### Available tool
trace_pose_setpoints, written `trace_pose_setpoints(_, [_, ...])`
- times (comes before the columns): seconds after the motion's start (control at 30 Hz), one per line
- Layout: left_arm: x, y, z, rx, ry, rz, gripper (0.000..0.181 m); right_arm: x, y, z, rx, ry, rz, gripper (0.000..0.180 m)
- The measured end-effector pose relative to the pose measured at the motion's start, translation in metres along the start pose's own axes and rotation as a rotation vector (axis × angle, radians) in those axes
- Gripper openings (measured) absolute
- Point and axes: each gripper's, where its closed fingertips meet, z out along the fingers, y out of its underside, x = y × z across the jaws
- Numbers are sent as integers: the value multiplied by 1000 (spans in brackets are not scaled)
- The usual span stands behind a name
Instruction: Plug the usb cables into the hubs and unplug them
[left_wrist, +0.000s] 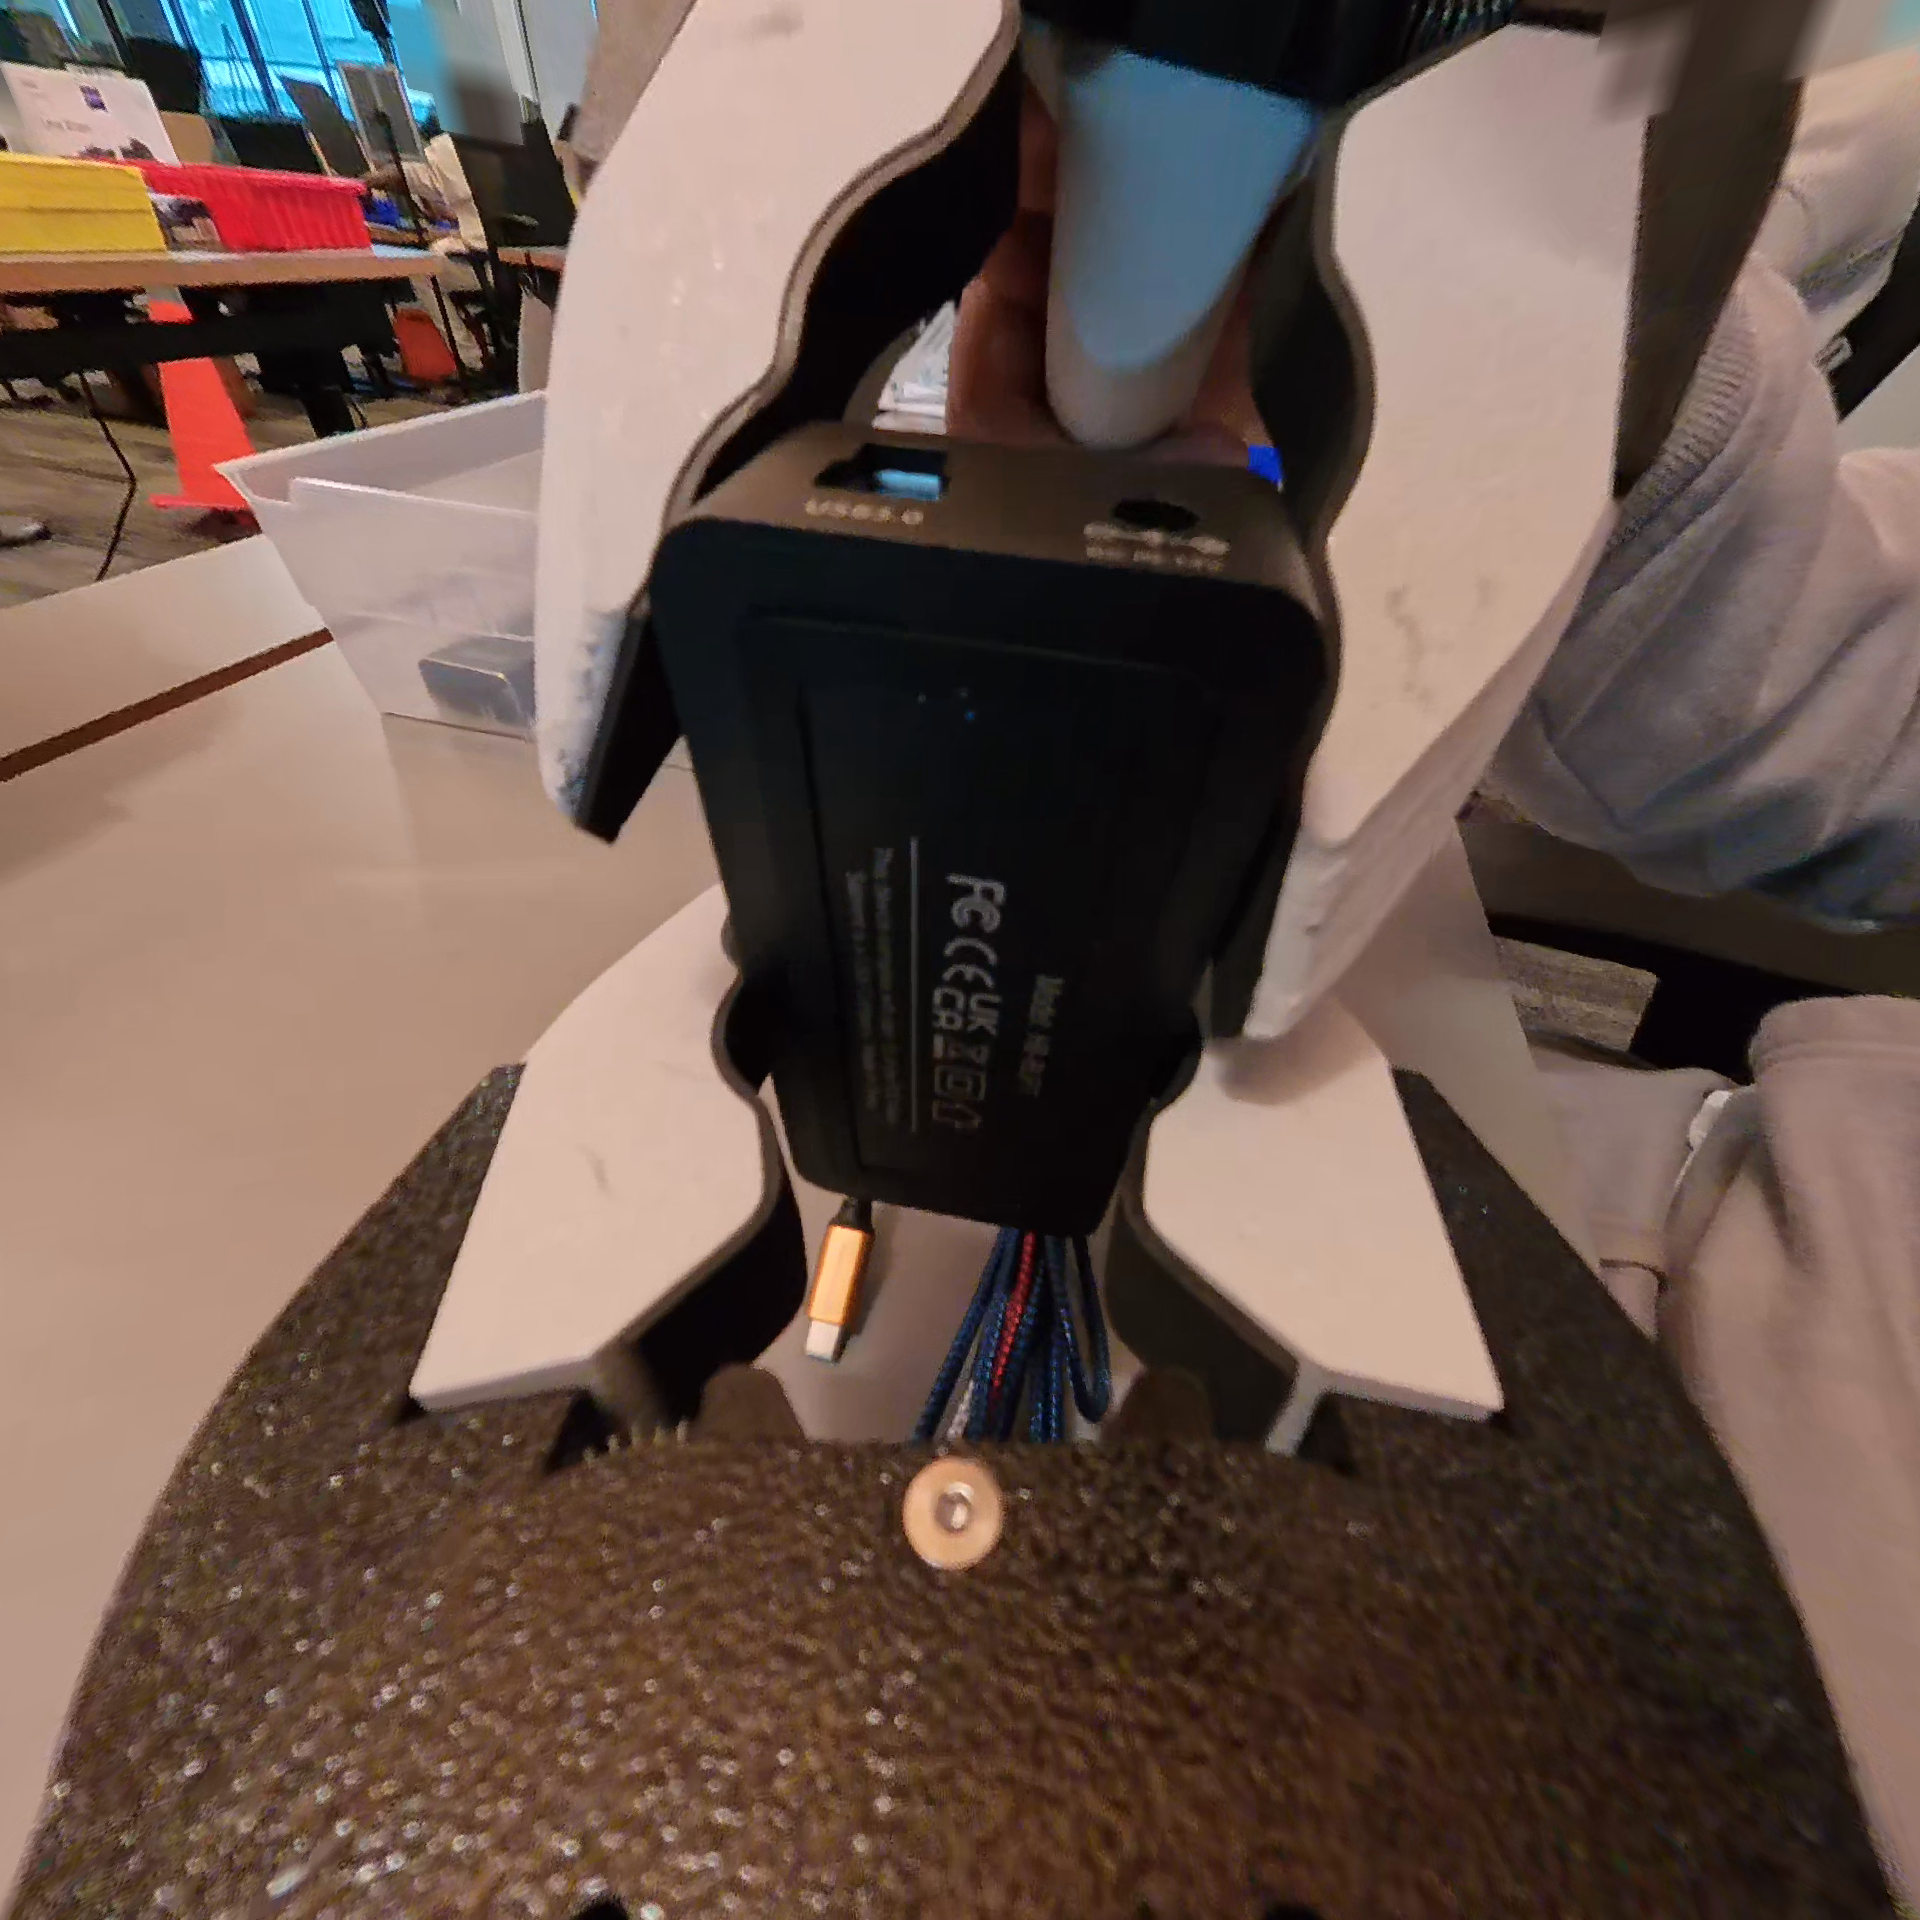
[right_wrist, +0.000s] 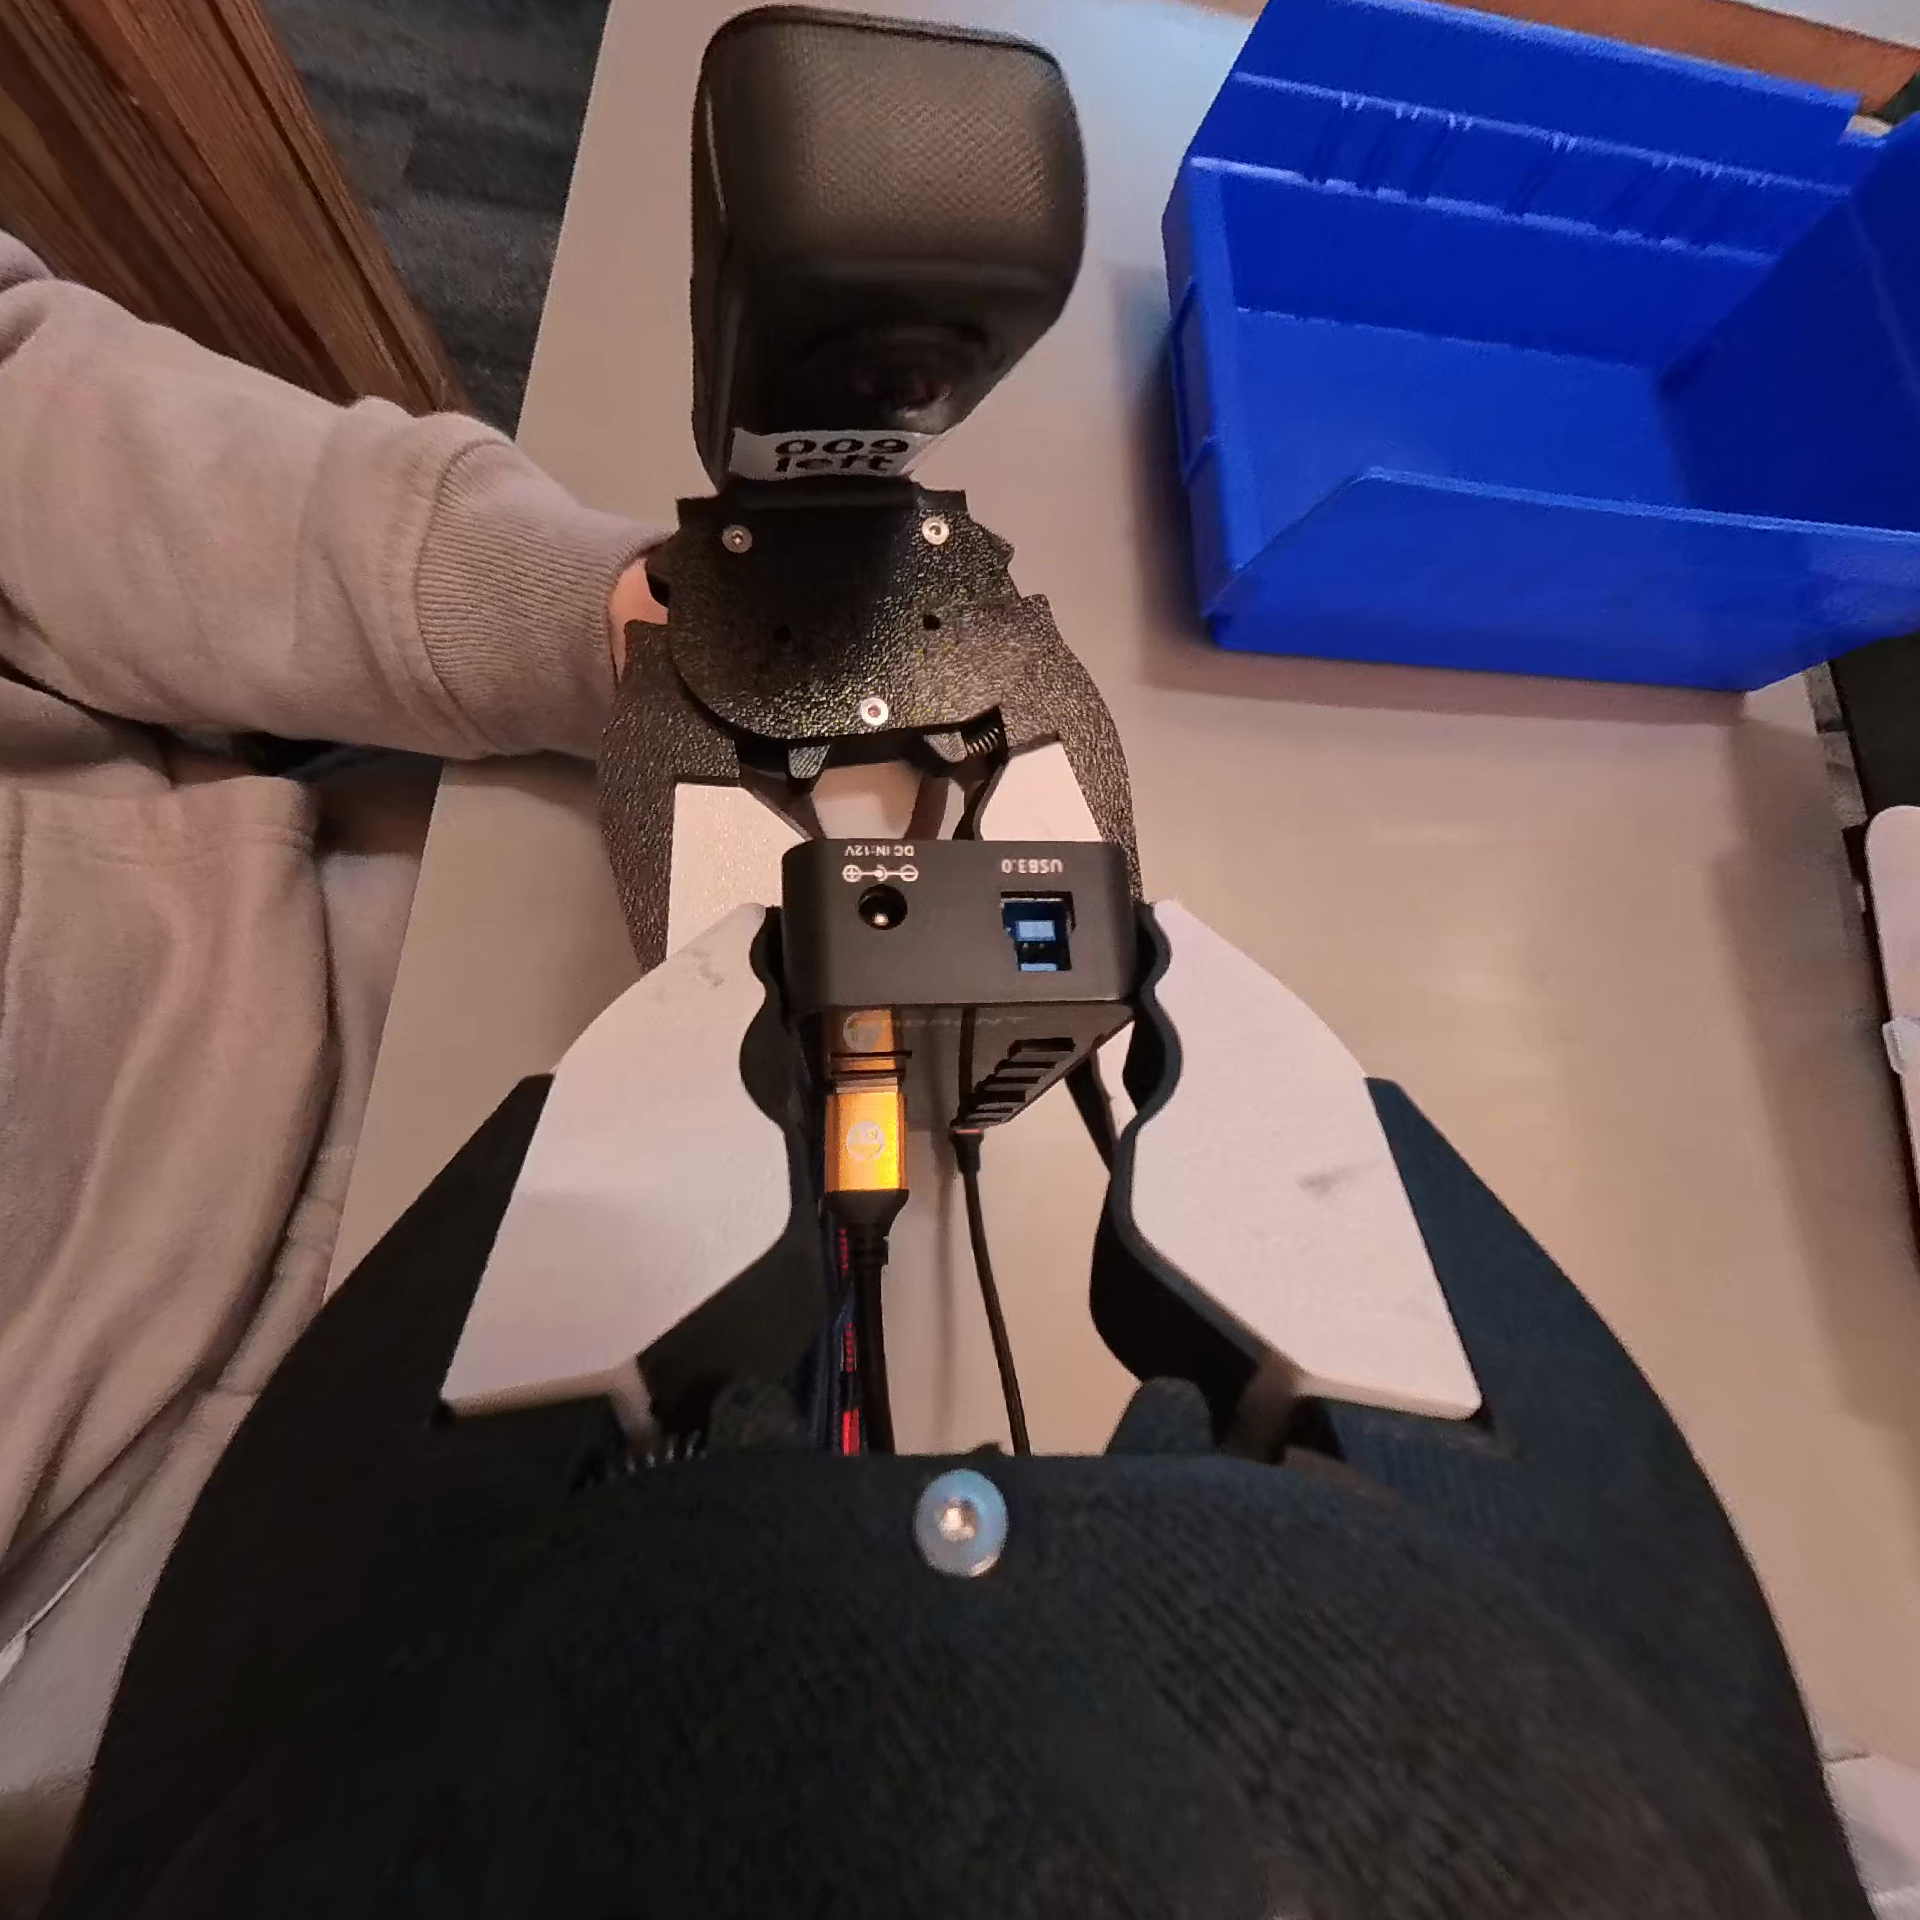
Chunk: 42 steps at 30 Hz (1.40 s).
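blue bin, clear tub, perhaps cones

The left gripper and the right gripper meet tip to tip, both clamped on the same black hub. The left one points in from twelve o'clock in the right wrist view, a beige sleeve behind it at nine o'clock.

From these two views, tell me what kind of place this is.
Probably an office-style lab or workshop. A pale work table carries a blue parts bin; behind it stand desks with red and yellow bins, an orange traffic cone and large windows.
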Motion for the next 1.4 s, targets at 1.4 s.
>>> trace_pose_setpoints(1.4, [-4, -11, -17, 174, 18, 65, 73, -18, 15, -20, 346, 84, 128, 18])
